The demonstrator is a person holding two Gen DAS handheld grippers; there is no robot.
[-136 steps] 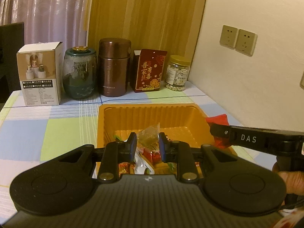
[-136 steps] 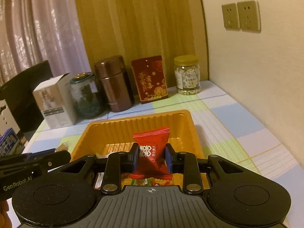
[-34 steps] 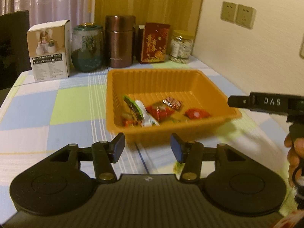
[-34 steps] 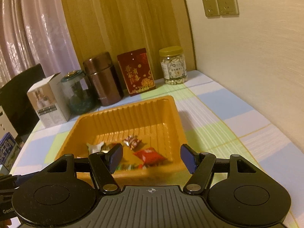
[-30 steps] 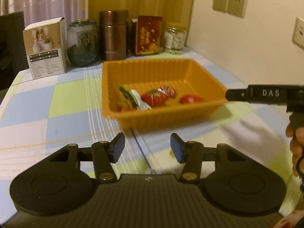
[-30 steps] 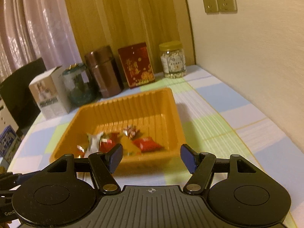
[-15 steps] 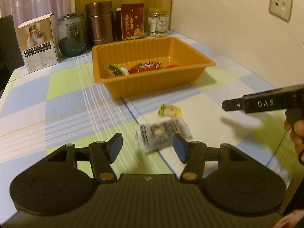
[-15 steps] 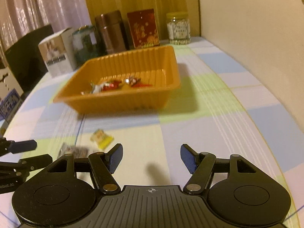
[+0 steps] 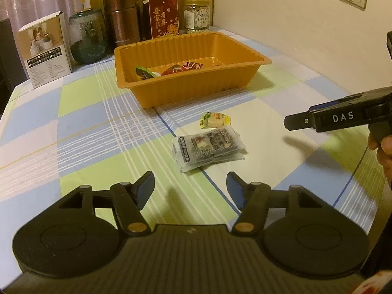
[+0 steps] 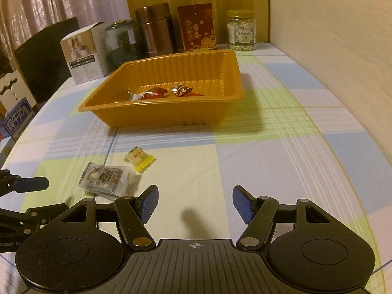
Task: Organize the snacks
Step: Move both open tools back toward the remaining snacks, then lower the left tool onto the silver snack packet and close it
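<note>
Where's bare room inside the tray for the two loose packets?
The orange tray has bare floor along its far wall and its wall-side end. Wrappers crowd the near-left part. The yellow candy and the clear packet lie touching in front of the tray.

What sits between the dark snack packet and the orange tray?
A small yellow candy lies on the tablecloth between packet and tray, clearest in the left view.

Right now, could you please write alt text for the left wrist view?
The open left gripper hovers above a clear snack packet and yellow candy on a checked tablecloth; beyond sits the orange tray.
</note>
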